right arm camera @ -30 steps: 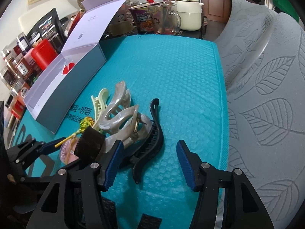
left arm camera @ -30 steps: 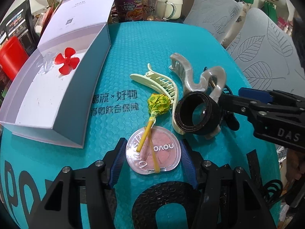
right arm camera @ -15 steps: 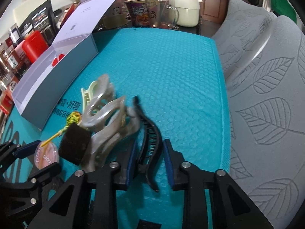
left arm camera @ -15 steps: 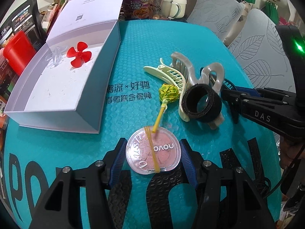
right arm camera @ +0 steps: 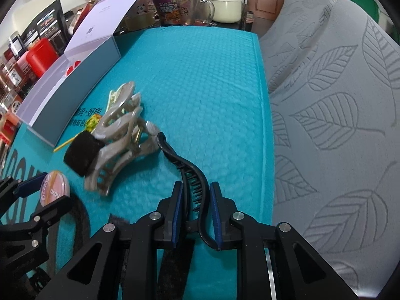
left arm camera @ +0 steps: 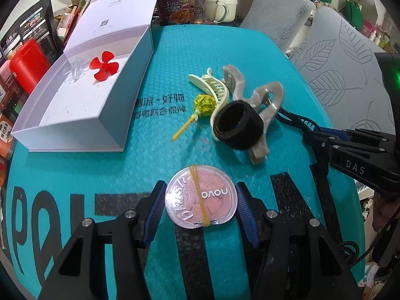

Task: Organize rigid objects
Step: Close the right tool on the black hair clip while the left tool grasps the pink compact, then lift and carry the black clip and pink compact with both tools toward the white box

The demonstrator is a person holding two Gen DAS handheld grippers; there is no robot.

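Note:
My left gripper [left arm camera: 200, 206] is shut on a round pink blush compact [left arm camera: 200, 199] with a yellow rubber band around it, held just above the teal mat [left arm camera: 100, 175]. My right gripper [right arm camera: 195, 206] is shut on a black hair claw [right arm camera: 192, 172]; it shows at the right of the left wrist view [left arm camera: 325, 135]. A grey pearly hair claw [left arm camera: 252, 97], a cream claw [left arm camera: 212, 85], a black velcro roll [left arm camera: 237, 125] and a yellow-green lollipop [left arm camera: 203, 105] lie together mid-mat. An open white box [left arm camera: 82, 107] at the left holds a red propeller [left arm camera: 102, 66].
Behind the mat stand a noodle cup [left arm camera: 175, 10], a glass [left arm camera: 200, 7] and a cream kettle [left arm camera: 222, 2]. A red canister [left arm camera: 27, 62] and packets crowd the left edge. Grey leaf-patterned cushions [right arm camera: 337, 100] run along the right side.
My left gripper has pulled the compact back, off the lollipop stick. My right gripper closed on the black claw and drew it back from the pile.

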